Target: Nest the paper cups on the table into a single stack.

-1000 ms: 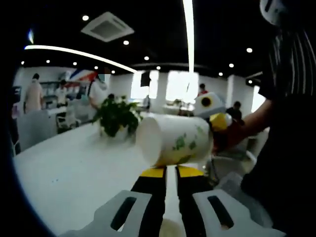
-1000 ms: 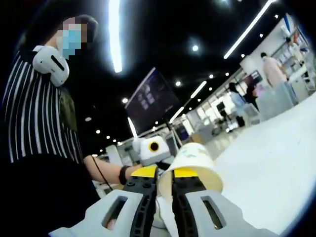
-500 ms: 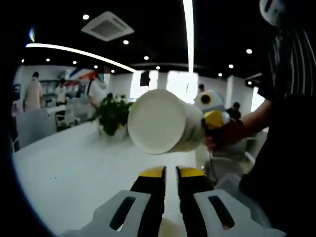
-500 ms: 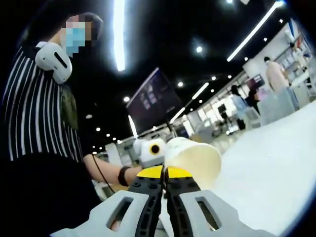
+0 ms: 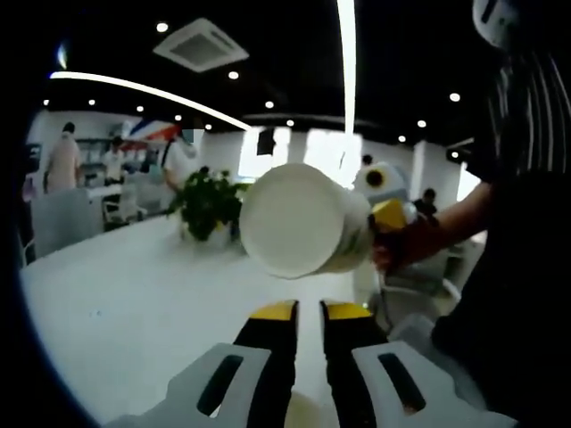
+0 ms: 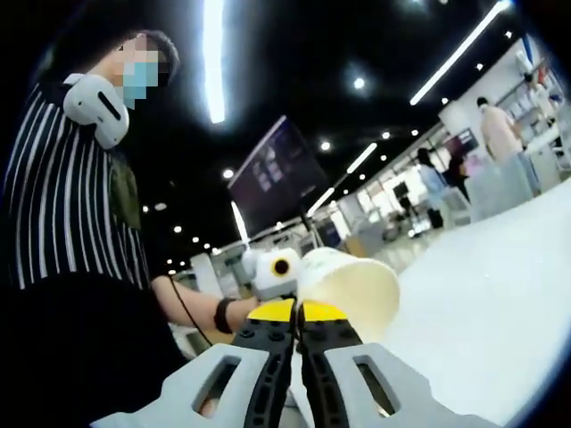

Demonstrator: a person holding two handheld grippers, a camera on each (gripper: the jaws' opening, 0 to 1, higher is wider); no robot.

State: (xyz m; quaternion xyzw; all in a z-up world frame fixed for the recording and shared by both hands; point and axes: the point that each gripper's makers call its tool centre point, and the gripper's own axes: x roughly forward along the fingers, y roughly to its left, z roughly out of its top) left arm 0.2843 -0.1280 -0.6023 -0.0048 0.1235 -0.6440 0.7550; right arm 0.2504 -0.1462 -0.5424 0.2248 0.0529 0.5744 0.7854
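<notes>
In the left gripper view a white paper cup [image 5: 299, 223] hangs above the table, its closed base turned toward me. The right gripper [image 5: 390, 217] holds it from the right by the rim end. In the right gripper view the same cup [image 6: 352, 283] shows its cream inside, and my right gripper [image 6: 297, 312] is shut on its wall. My left gripper [image 5: 310, 312] sits just below the cup, its jaws a narrow gap apart with a pale strip of another cup [image 5: 303, 412] between them. The left gripper [image 6: 268, 285] also shows beyond the cup.
A white table [image 5: 134, 303] stretches away with a potted plant [image 5: 207, 207] at its far end. A person in a striped shirt [image 6: 71, 205] stands close by. Chairs [image 5: 62, 227] and other people stand in the background. A dark screen [image 6: 272, 174] hangs behind.
The right gripper tipped the cup from lying sideways to base-on toward the left gripper and lifted it slightly. The right jaws have drawn closer together on its wall.
</notes>
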